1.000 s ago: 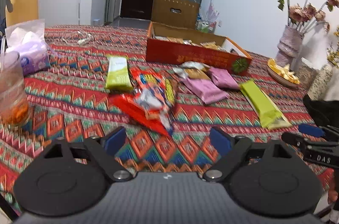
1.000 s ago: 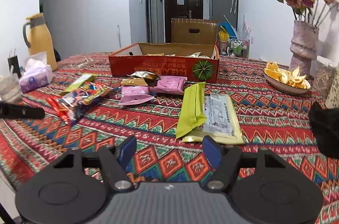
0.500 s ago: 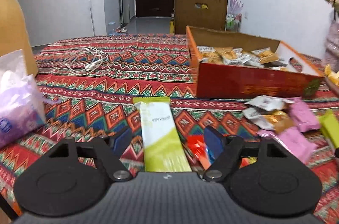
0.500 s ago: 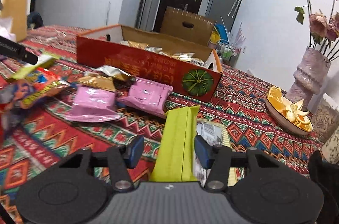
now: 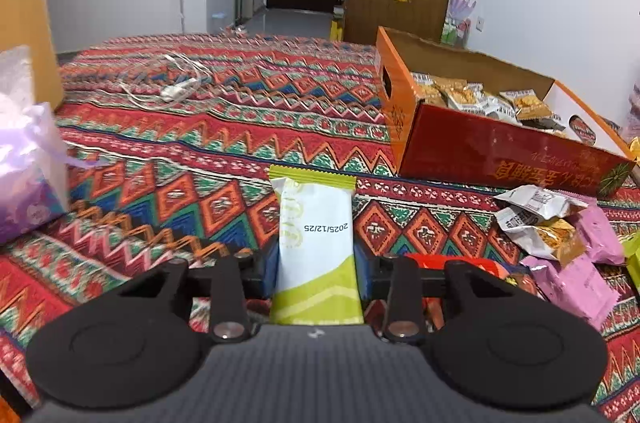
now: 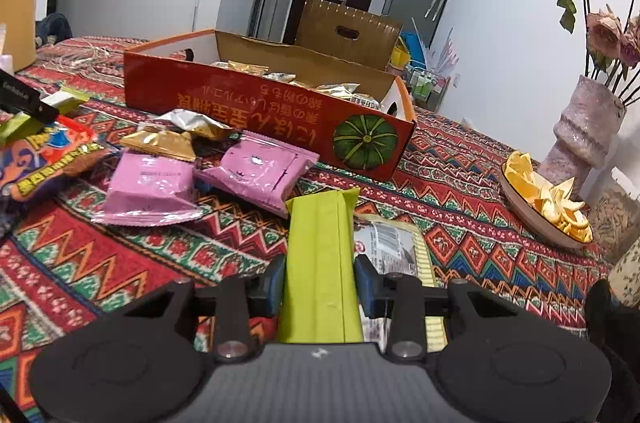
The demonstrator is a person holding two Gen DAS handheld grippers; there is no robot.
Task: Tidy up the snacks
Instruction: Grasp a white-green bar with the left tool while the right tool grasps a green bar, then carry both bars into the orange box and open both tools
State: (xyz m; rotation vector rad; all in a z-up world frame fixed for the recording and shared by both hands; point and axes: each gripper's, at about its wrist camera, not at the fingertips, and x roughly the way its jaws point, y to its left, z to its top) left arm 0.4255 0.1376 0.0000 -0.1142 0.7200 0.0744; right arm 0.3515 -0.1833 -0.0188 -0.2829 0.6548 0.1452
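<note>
Snacks [image 6: 256, 175] on patterned tablecloth [image 5: 224, 139]; both jaws pinching green packets, white-walled room.

Snack packets [image 6: 256, 171] lie before box [image 6: 280, 115], apparently touching.

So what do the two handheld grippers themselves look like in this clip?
Both match: the left gripper and right gripper have matte black bodies with two round discs, black linkage arms on silver pivot pins, blue finger pads, and a small white logo. No cables or sleeves visible.
</note>
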